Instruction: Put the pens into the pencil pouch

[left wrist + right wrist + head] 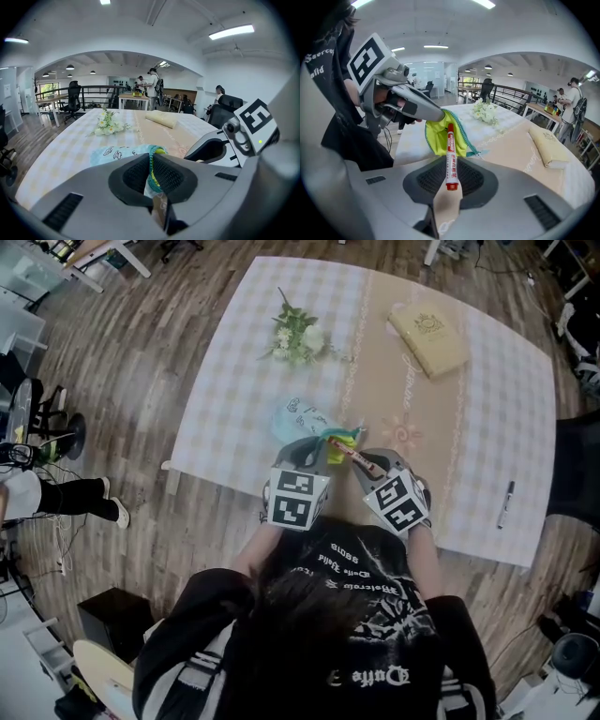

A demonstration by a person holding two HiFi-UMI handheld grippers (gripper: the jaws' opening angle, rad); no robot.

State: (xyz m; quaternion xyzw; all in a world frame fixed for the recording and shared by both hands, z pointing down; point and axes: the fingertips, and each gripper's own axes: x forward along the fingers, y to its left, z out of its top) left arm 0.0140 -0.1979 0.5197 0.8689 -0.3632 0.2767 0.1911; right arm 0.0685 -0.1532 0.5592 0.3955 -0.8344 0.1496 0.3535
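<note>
A light blue pencil pouch (298, 420) with a yellow lining (439, 133) lies near the table's front edge. My left gripper (317, 454) is shut on the pouch's teal zipper edge (151, 165) and holds the mouth up. My right gripper (449, 174) is shut on a white marker with a red cap (450, 157). The marker (349, 454) points forward, with its far end at the yellow opening. In the left gripper view my right gripper (220, 149) shows just right of the pouch. A black pen (506, 503) lies alone on the cloth at the far right.
A bunch of white flowers (298, 334) lies at the table's far left. A yellow book (429, 338) lies at the far right. The checked cloth (234, 381) covers the table. People stand by desks far behind the table (152, 84).
</note>
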